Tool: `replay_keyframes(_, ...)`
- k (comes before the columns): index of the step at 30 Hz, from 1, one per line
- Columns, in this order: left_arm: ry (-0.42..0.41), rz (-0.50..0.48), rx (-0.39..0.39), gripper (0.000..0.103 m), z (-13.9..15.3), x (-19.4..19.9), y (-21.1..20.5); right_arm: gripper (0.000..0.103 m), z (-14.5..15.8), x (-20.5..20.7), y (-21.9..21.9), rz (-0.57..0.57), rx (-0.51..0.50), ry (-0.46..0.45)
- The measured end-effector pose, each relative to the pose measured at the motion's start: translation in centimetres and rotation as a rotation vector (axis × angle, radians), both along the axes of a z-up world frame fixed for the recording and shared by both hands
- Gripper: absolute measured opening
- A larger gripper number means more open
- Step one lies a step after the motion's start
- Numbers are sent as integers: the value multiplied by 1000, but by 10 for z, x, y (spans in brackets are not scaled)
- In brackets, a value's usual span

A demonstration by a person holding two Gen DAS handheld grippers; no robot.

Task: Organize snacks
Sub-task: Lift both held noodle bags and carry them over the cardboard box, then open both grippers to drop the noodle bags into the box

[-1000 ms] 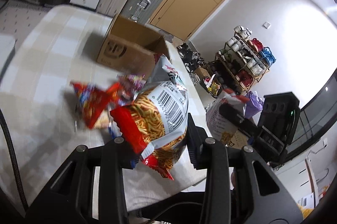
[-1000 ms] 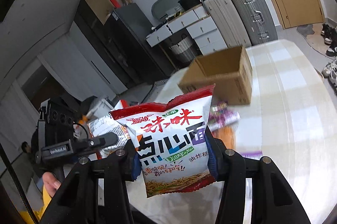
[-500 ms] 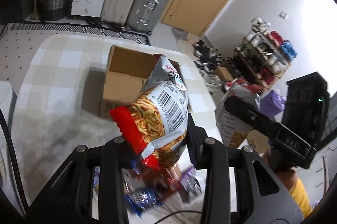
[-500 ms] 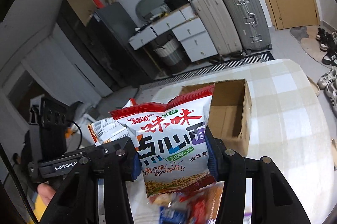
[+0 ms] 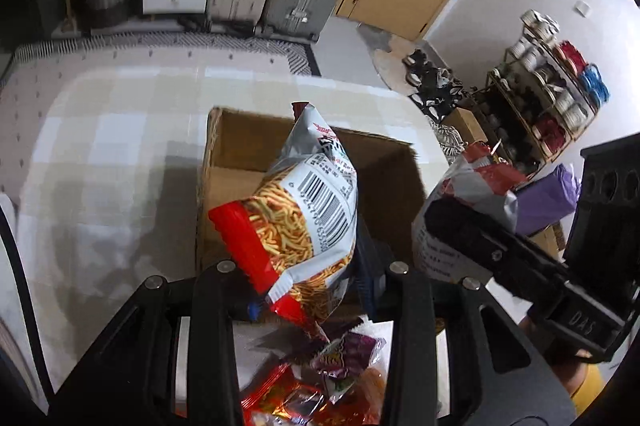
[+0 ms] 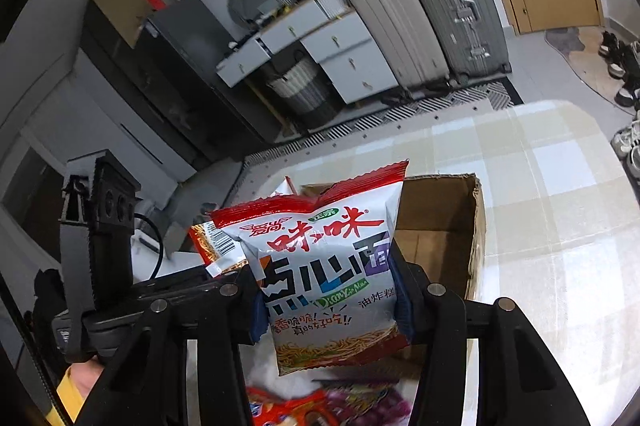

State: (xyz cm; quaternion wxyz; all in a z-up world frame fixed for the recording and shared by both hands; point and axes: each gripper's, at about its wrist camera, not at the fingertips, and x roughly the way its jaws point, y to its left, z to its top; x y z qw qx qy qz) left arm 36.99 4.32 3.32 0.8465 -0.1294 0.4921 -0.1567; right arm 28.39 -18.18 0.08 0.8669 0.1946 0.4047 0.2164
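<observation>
My left claw (image 5: pixel 298 290) pinching noodle snack bag (image 5: pixel 304 214) above open cardboard box (image 5: pixel 236 161) on table (image 5: pixel 100 145). Right claw (image 6: pixel 326 306) pinching second noodle bag (image 6: pixel 332 266), also over box. Bags light, crinkly, slippery, contents crushable; I'd grip sealed edge, gently.

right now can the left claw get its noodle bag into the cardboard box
Probably yes: the left claw holds its noodle snack bag right at the open cardboard box, with nothing seen blocking the opening.
</observation>
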Motion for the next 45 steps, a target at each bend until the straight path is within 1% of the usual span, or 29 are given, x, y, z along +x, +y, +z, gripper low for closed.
replay_keyframes(3, 32, -2, -5, 32, -23, 19, -2, 49, -10, 10, 4, 5, 1, 15)
replay_keyframes(6, 38, -17, 22, 32, -39, 25, -6, 49, -20, 17, 8, 11, -18, 29)
replay_keyframes(10, 58, -20, 37, 32, -61, 37, -6, 49, -31, 21, 11, 15, -31, 45)
replay_keyframes(15, 69, -26, 56, 32, -76, 46, -8, 49, -39, 24, 10, 14, -41, 58)
replay_keyframes(20, 81, -27, 69, 32, -85, 51, -10, 50, -45, 28, 9, 7, -29, 86)
replay_keyframes(24, 72, -25, 82, 33, -84, 50, -9, 50, -45, 28, 7, 3, -47, 78)
replay_keyframes(29, 80, -3, 64, 33, -81, 43, -2, 51, -45, 28, 6, -6, -58, 93)
replay_keyframes(32, 82, -4, 80, 34, -78, 38, -5, 52, -42, 25, 3, -16, -66, 85)
replay_keyframes(34, 84, -2, 88, 42, -75, 33, -8, 53, -41, 25, 2, -32, -88, 89)
replay_keyframes(36, 88, 5, 95, 46, -73, 29, -7, 54, -39, 26, 1, -47, -99, 94)
replay_keyframes(38, 77, 1, 94, 48, -67, 24, -9, 60, -37, 24, 0, -53, -90, 87)
replay_keyframes(39, 72, 1, 100, 52, -64, 21, -9, 65, -36, 23, -1, -59, -89, 84)
replay_keyframes(40, 68, 3, 107, 56, -62, 19, -10, 66, -35, 22, -2, -62, -86, 81)
replay_keyframes(43, 58, 4, 103, 58, -56, 12, -10, 66, -29, 17, -3, -58, -79, 64)
replay_keyframes(45, 66, 14, 87, 59, -52, 8, -8, 66, -24, 14, -4, -56, -81, 55)
